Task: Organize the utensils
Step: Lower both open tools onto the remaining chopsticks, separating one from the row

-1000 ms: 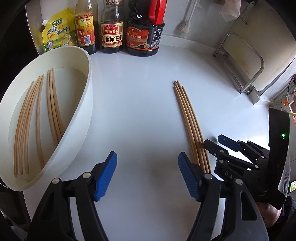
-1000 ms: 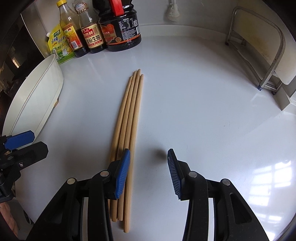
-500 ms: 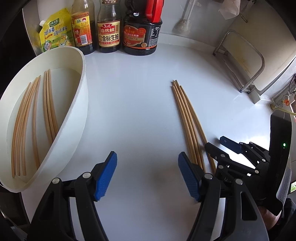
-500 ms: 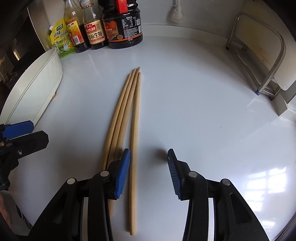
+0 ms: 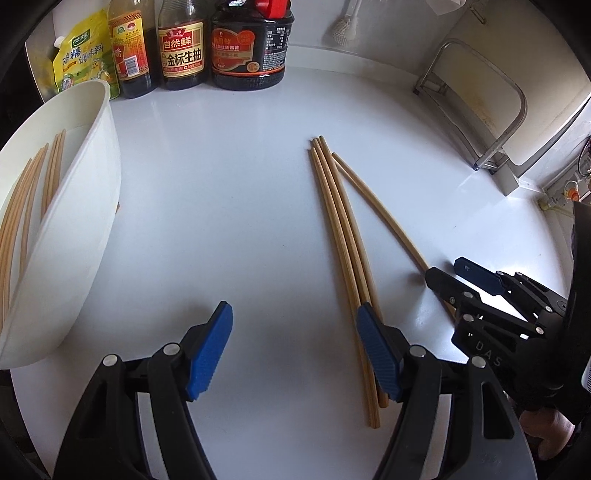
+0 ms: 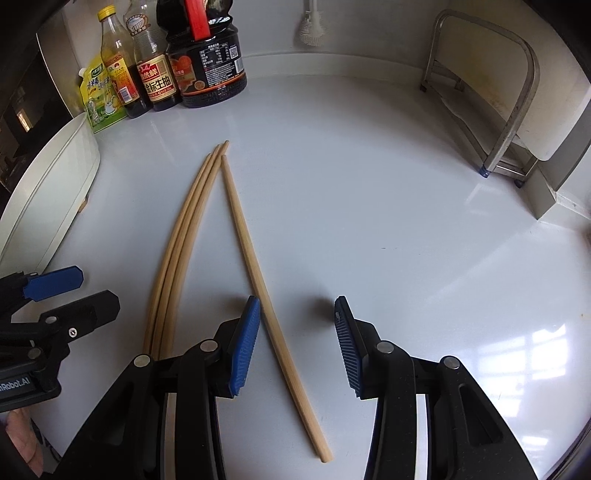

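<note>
Three wooden chopsticks (image 5: pixel 341 229) lie bundled on the white counter; they also show in the right wrist view (image 6: pixel 184 236). One single chopstick (image 6: pixel 255 266) lies splayed apart to their right and runs between the right gripper's jaws; it also shows in the left wrist view (image 5: pixel 376 206). My right gripper (image 6: pixel 295 343) is open and low over the counter. My left gripper (image 5: pixel 295 350) is open and empty, its right finger (image 5: pixel 376 350) over the bundle. A white bowl-like bin (image 5: pixel 85 221) at the left holds several chopsticks (image 5: pixel 22 206).
Sauce bottles (image 5: pixel 181 44) and a yellow seasoning pouch (image 5: pixel 79 55) stand along the back wall. A metal rack (image 6: pixel 509 96) stands at the back right. A brush (image 6: pixel 312 22) hangs on the wall. The counter edge is near at the front.
The right gripper has pushed one chopstick away from the bundle to the right; it now lies between the right jaws. Both grippers stay open.
</note>
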The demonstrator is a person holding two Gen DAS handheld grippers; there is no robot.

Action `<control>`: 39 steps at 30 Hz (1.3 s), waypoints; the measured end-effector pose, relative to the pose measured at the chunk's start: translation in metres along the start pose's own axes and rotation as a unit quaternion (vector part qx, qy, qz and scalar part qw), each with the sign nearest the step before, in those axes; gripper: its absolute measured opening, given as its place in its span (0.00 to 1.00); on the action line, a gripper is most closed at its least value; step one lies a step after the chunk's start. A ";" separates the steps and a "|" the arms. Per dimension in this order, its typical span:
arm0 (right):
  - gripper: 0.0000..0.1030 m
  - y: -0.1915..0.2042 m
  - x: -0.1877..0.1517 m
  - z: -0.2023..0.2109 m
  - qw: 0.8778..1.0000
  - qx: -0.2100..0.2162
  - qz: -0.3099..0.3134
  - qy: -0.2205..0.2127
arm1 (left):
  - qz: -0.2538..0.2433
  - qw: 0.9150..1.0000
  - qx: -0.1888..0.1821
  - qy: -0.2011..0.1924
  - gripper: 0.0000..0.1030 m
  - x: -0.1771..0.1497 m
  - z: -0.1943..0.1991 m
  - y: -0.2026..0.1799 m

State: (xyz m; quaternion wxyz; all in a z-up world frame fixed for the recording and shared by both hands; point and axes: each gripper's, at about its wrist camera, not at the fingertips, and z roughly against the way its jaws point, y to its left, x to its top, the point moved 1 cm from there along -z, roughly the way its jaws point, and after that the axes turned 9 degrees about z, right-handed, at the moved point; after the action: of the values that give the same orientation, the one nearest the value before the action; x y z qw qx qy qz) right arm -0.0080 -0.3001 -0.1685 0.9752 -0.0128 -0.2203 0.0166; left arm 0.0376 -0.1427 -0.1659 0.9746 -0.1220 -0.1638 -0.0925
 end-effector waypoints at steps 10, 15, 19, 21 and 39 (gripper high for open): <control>0.39 -0.005 -0.003 0.006 1.000 0.004 0.002 -0.007 | -0.009 1.000 0.017 -0.001 0.67 -0.002 -0.013 -0.011; 0.39 -0.006 -0.004 0.004 1.000 0.004 0.001 -0.008 | -0.009 1.000 0.026 -0.007 0.67 -0.001 -0.015 -0.012; 0.39 -0.006 -0.002 0.002 1.000 0.001 0.002 -0.009 | -0.010 0.999 0.032 -0.008 0.69 0.000 -0.016 -0.013; 0.39 -0.007 0.000 0.001 1.000 0.000 0.002 -0.009 | -0.008 0.999 0.033 -0.007 0.71 0.001 -0.016 -0.014; 0.39 -0.016 0.002 0.000 1.000 -0.003 0.002 -0.015 | -0.009 0.997 0.070 -0.011 0.78 0.007 -0.024 -0.014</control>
State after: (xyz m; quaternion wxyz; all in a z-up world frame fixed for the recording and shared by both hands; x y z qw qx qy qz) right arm -0.0057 -0.3157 -0.1675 0.9717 -0.0161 -0.2349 0.0177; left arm 0.0478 -0.1632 -0.1829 0.9779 -0.0530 -0.1821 -0.0881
